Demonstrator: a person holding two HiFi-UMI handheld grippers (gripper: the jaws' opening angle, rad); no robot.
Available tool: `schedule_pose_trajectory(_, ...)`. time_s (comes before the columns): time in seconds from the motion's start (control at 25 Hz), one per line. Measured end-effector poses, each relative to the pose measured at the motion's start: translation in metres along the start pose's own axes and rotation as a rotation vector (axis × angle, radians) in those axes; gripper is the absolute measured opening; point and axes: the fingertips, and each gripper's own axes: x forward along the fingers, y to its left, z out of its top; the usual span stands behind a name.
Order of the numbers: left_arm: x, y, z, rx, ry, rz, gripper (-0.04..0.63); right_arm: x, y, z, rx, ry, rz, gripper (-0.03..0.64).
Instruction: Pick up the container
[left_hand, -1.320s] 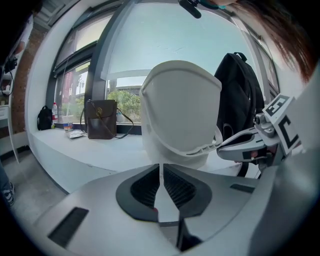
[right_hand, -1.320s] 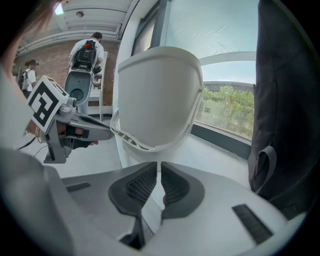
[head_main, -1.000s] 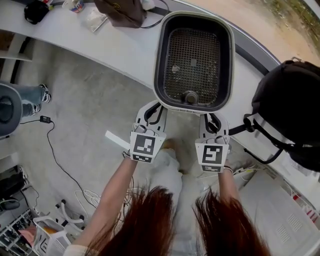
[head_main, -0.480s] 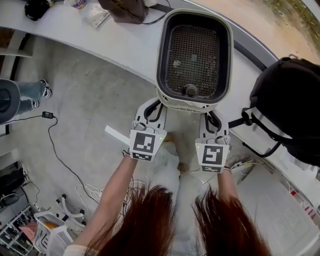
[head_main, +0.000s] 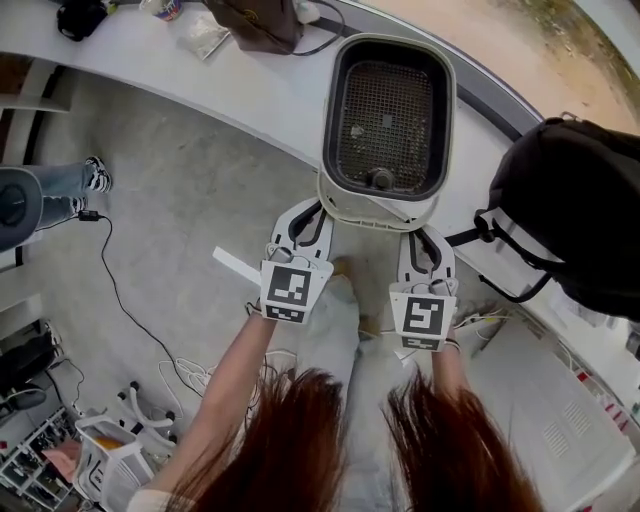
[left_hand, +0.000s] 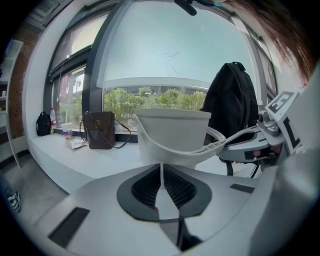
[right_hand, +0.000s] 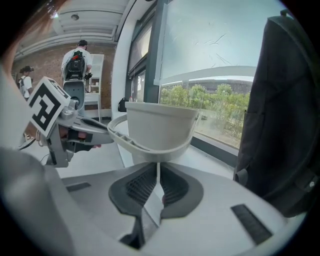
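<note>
Along the near edge of the white rectangular plastic container (head_main: 378, 212), with its dark, mesh-floored inside, both claws grip side by side. The left claw (left_hand: 161, 172) and the right claw (right_hand: 157, 175) each press their ribbed black pads (left_hand: 146, 189) together on the thin white lip under the container's rim. The container sits level at the front edge of the curved pale grey tabletop (head_main: 250, 95), its near end out over the grey concrete floor (head_main: 170, 220). A black backpack (head_main: 580, 200) stands to the right and a brown leather bag (head_main: 262, 22) farther along, below a large window (left_hand: 165, 45).
</note>
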Motion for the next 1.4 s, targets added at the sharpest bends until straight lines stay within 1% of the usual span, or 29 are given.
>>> schedule_pose_trajectory(0.16,-0.008,-0.002,0.014,-0.007,0.010,-0.003,0.020,-0.011,-0.002,0.013,0.026,0.005,-0.016,0.026)
schedule_pose_trajectory(0.64,-0.026,0.005,0.057,-0.016,0.022,-0.011,0.020,-0.029,-0.009,0.052,0.047,0.043,-0.037,0.026)
schedule_pose_trajectory(1.16,-0.038,0.012,0.088,0.027,0.050,0.005,0.023,-0.042,-0.019,0.081,0.085,0.080,-0.062,0.026)
schedule_pose_trajectory(1.24,-0.038,0.014,0.092,0.043,0.053,0.012,0.035,-0.044,-0.022,0.084,0.088,0.083,-0.072,0.026)
schedule_pose_trajectory(1.4,-0.040,0.018,0.097,0.070,0.063,0.021,0.081,-0.049,-0.027,0.088,0.092,0.092,-0.088,0.026)
